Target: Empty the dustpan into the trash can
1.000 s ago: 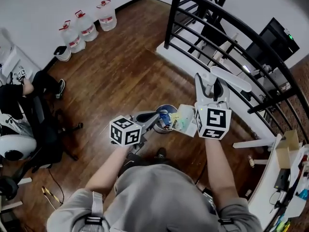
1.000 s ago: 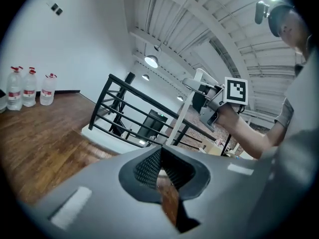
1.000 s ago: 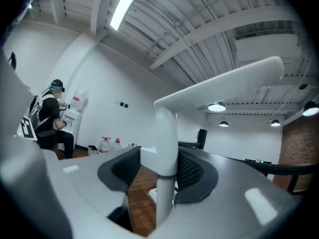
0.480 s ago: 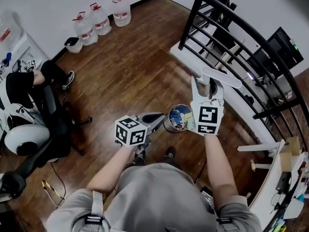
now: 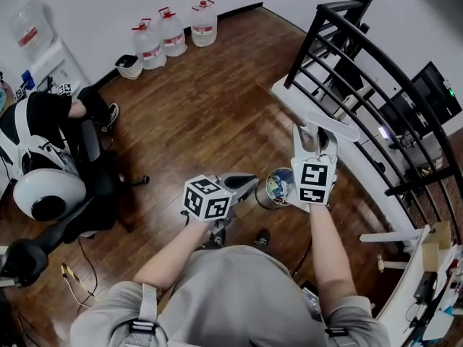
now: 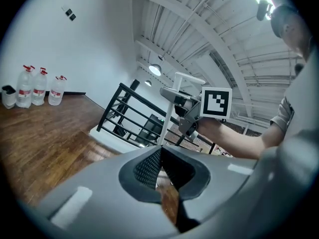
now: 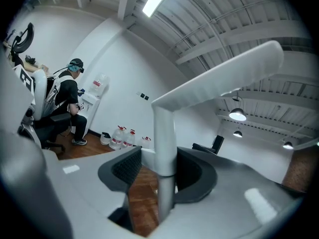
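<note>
My right gripper [image 5: 316, 137] is shut on the dustpan's white handle [image 5: 331, 126], and the upright pole [image 7: 163, 133] sits between its pads. The scoop is mostly hidden behind that gripper's marker cube. A small round metal trash can [image 5: 275, 188] with colourful rubbish inside stands on the wooden floor just left of that cube. My left gripper [image 5: 249, 181] points at the can from the left, jaws together with nothing between them; in the left gripper view its pads [image 6: 149, 166] meet at the tips. That view shows the right gripper [image 6: 189, 116] holding the handle [image 6: 169, 118].
A black metal railing [image 5: 362, 71] on a white ledge runs along the right. Water bottles [image 5: 173, 31] stand by the far wall. A person sits in a chair [image 5: 51, 132] at the left. A desk with a monitor [image 5: 434, 92] lies beyond the railing.
Both grippers have shifted over the floor while the right one stays closed on the handle. The pale scoop seen tilted over the can a second ago is now hidden behind the right cube.
</note>
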Demonstrator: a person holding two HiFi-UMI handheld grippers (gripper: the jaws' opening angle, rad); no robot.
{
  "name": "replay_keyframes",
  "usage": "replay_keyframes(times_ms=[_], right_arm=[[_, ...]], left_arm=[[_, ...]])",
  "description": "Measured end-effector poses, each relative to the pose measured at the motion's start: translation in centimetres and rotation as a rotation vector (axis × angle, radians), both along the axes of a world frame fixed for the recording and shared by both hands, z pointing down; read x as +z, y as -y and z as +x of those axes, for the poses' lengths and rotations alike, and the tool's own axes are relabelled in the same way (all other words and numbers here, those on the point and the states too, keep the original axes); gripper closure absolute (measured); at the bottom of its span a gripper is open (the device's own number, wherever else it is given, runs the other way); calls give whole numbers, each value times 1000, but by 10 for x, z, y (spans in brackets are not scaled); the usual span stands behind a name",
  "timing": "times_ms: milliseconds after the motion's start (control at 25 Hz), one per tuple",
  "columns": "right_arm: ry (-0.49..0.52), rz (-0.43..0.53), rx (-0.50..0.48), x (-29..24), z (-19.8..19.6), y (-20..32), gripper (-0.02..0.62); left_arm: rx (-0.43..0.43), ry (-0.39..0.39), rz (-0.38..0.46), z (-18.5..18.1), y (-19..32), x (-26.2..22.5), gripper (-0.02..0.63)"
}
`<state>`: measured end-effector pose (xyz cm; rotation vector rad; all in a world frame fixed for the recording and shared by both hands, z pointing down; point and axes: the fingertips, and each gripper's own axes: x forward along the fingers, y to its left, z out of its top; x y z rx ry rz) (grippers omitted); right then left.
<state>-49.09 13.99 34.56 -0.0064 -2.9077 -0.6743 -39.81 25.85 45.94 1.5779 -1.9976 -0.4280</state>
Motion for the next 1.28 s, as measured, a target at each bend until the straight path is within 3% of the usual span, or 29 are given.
replay_keyframes(times_ms=[280,520,920,1280], right_arm=[[11,-6,27,-6,9,0,417],[73,-42,156,-22,49,47,417],[256,-308,534,-42,206,232,430],[390,-411,631,-71,355,368,447]], left_arm=[[24,7,4,3,-10,-3,601],[105,-20,10,13,9,7,601],[412,-2,16,85,150,1,601],[610,23,5,184,317,3,601]])
